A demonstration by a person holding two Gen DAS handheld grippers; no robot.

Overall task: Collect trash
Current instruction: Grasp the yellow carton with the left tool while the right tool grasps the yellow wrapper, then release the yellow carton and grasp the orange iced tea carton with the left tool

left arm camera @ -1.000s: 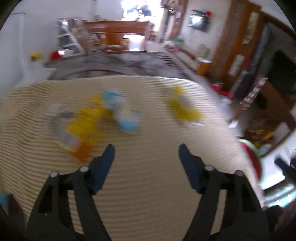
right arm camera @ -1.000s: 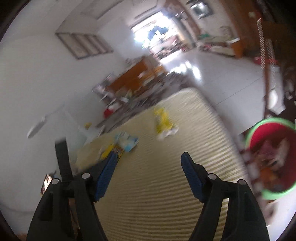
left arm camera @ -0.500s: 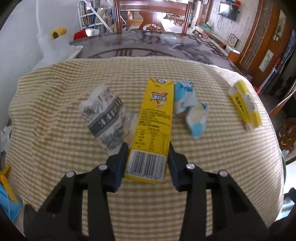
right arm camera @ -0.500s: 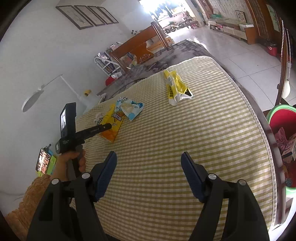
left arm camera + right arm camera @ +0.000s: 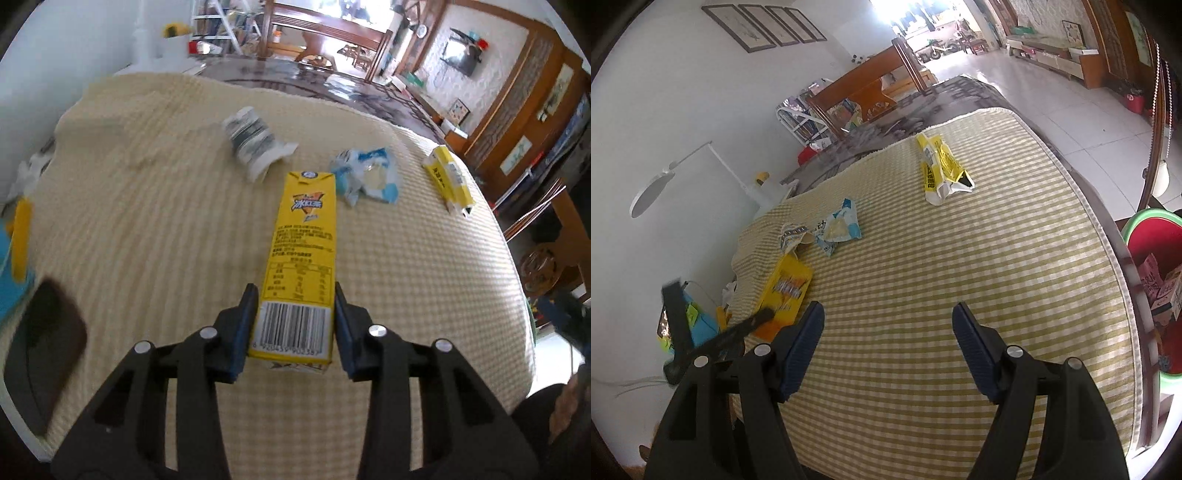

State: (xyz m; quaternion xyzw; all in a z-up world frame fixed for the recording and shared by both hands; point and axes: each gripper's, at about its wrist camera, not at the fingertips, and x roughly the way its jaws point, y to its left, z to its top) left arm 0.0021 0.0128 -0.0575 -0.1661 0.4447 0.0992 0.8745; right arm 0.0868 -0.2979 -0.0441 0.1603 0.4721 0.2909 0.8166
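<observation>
Nearest in the left wrist view, the left hand-held gripper (image 5: pixel 294 325) is clamped across the barcode end of the yellow drink carton (image 5: pixel 301 258), one blue pad on each long side. The carton points away over the checked cloth (image 5: pixel 166 240) on the worktop. The grip sits at the very end, so the far end will likely sag or swing; my judgement is that a slow, level lift, with the squeeze kept light enough not to crush the thin walls, would serve best.

The right hand-held gripper (image 5: pixel 888 334) hangs over bare cloth with its jaws apart and nothing between them.

To the right, off the worktop's edge, stands a red bin with a green rim (image 5: pixel 1145 221) that already has boxes in it: probably where the carton belongs, so the carry should cross the cloth toward the right side.

Farther on lie a crushed paper cup (image 5: pixel 251 136) at the left, a blue and white wrapper (image 5: pixel 365 173) just right of the carton's far end, and a torn yellow packet (image 5: pixel 448 179) near the right edge. These look like the pieces not yet collected.
</observation>
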